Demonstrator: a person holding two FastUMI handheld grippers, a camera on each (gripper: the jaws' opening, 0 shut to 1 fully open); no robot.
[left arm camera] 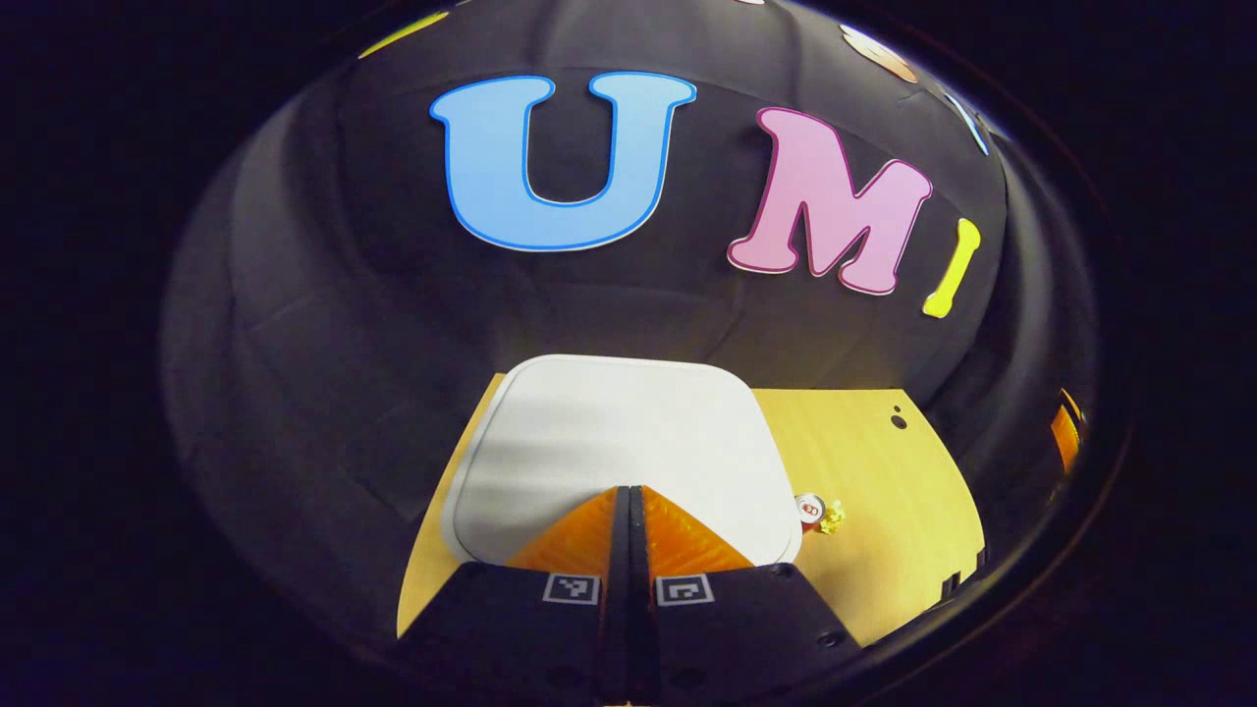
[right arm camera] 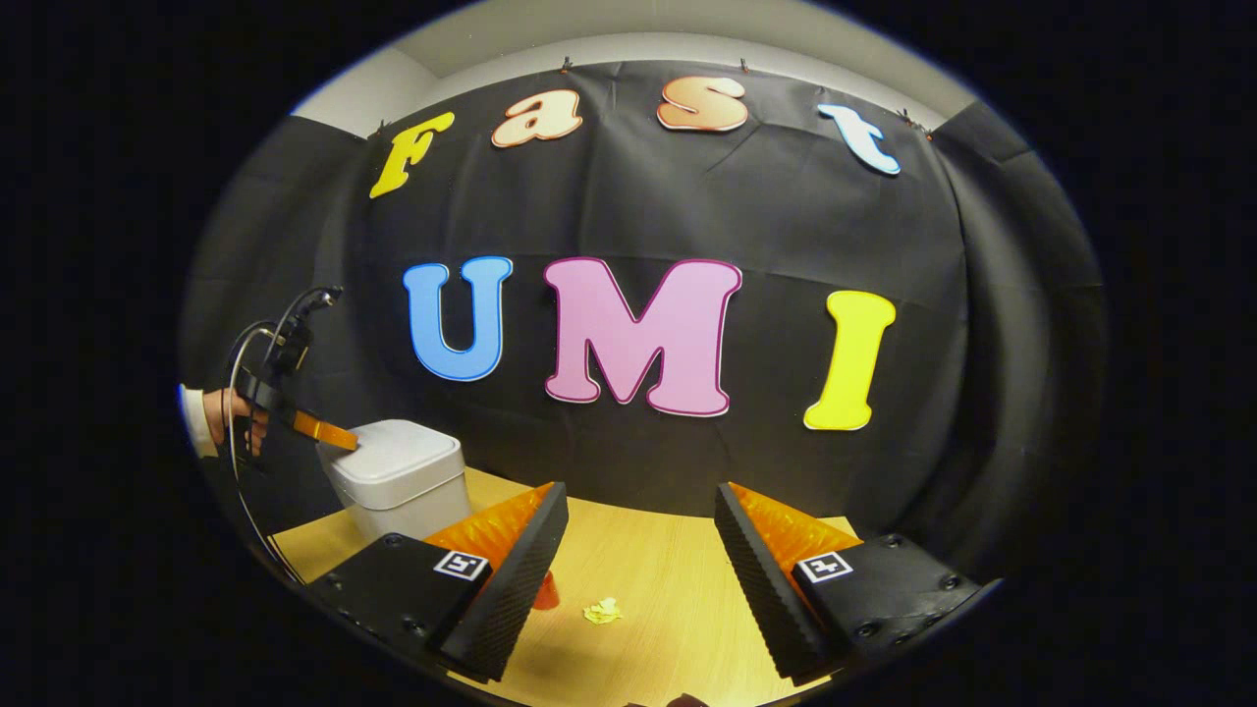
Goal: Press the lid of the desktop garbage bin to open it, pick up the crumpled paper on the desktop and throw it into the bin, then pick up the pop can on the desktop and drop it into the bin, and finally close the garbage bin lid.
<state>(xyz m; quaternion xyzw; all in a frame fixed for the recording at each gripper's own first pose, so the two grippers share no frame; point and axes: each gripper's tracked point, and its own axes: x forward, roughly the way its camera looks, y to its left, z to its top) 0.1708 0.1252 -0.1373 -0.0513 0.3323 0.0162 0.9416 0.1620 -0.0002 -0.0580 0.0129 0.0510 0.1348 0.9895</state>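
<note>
A black cloth wall (right arm camera: 786, 245) hangs behind the scene, creased and folded, wrapping round both sides of the booth. Above its top edge a pale grey room wall (right arm camera: 628, 44) shows, the cloth clipped along that line. Below, a light wood-grain counter (right arm camera: 668, 579) runs to the cloth, brightly lit from above, with two small dark holes (left arm camera: 898, 416) near its far right corner.

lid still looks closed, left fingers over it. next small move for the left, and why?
Probably press the left hand-held gripper straight down on the bin lid. Its fingers are together, their tips over the lid's near edge, and the lid still lies flat and closed. The crumpled paper and the pop can remain on the desktop, and the right hand-held gripper waits open above the paper.
</note>
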